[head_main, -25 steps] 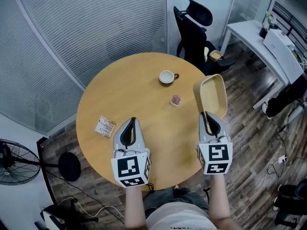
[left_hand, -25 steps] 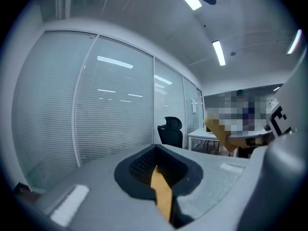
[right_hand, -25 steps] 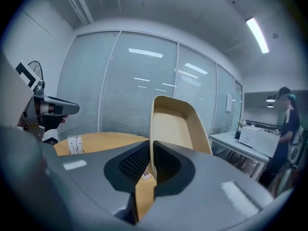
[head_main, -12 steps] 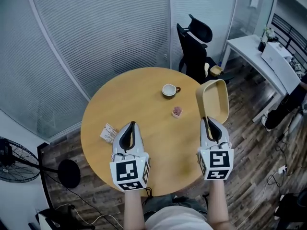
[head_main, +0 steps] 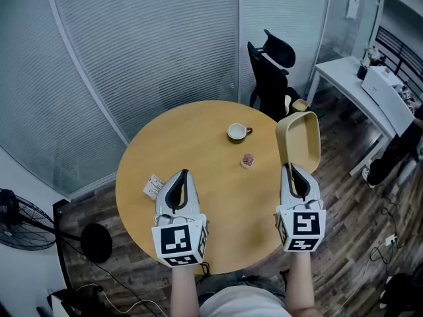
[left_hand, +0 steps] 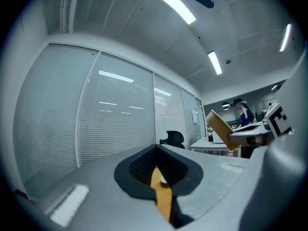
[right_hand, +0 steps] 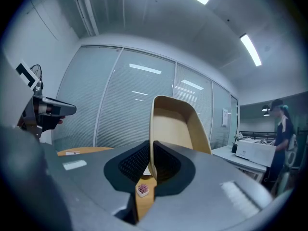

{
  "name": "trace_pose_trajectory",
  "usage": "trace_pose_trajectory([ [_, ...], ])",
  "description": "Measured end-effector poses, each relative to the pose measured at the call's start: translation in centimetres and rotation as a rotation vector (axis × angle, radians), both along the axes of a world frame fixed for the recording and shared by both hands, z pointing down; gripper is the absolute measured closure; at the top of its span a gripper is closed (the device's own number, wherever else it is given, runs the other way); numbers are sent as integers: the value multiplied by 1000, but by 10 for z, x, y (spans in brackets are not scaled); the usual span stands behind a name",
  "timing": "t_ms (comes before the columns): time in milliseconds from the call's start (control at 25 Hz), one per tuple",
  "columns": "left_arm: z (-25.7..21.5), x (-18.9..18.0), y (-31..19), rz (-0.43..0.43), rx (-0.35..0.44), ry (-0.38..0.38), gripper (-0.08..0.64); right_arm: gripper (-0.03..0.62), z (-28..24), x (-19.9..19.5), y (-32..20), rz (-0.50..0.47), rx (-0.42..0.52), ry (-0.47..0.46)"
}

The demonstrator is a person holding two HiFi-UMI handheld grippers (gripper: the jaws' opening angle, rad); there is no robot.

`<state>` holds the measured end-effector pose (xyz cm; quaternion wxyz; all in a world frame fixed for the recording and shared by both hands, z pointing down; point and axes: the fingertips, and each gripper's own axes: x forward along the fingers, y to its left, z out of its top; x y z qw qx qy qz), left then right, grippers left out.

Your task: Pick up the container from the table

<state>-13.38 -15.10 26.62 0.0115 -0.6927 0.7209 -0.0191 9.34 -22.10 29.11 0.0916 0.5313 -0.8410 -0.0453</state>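
Right claw (head_main: pixel 291 171) in the head view is clamped on the near rim of the tan container (head_main: pixel 301 139), which stands on end in the air over the right edge of the round tabletop (head_main: pixel 198 207). A cup (head_main: pixel 236 132), a small pink plant pot (head_main: pixel 248 160) and a card (head_main: pixel 153 185) lie on the wood. The left claw (head_main: pixel 181 176) hovers over the near side.

In the left gripper view its jaws are pressed together with nothing between them.

The right gripper view shows those jaws pinching the container's thin wall, with the plant pot below.
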Motion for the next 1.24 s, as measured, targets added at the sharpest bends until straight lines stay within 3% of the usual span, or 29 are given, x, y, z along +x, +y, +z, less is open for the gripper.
trace_pose_trajectory([
  [1240,0,5,-6,31,2,15,560,548,1,-2,1,2,-10,13],
])
